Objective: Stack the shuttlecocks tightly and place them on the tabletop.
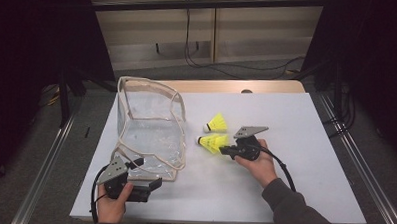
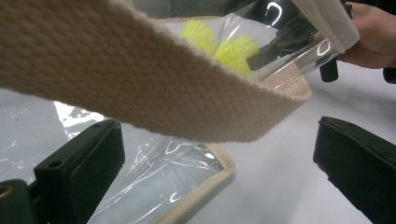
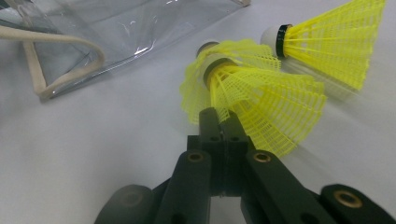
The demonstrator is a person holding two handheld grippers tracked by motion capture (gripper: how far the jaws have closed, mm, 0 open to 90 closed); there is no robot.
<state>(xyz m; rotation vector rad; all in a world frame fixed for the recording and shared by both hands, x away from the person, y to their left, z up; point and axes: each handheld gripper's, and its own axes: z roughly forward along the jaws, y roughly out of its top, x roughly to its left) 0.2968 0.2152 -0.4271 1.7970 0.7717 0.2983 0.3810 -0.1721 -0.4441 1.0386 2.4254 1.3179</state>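
Note:
A clear plastic bag (image 1: 150, 133) with cream fabric trim stands open at the left of the white table (image 1: 295, 160). Two yellow shuttlecocks lie to its right: the far shuttlecock (image 1: 217, 123) lies free, and my right gripper (image 1: 225, 149) is shut on the mesh skirt of the near shuttlecock (image 1: 212, 141). In the right gripper view my right gripper (image 3: 219, 119) pinches that yellow skirt (image 3: 261, 107), which looks like two nested shuttlecocks. My left gripper (image 1: 147, 173) is open at the bag's near corner. In the left gripper view my left gripper (image 2: 217, 135) has its jaws wide apart, with the bag's strap (image 2: 140, 84) crossing above them.
The bag's clear wall (image 2: 154, 182) and cream edge lie on the table between the left jaws. Another bag handle (image 3: 51, 74) lies flat left of the shuttlecocks. Cables (image 1: 228, 68) run across the floor beyond the table's far edge.

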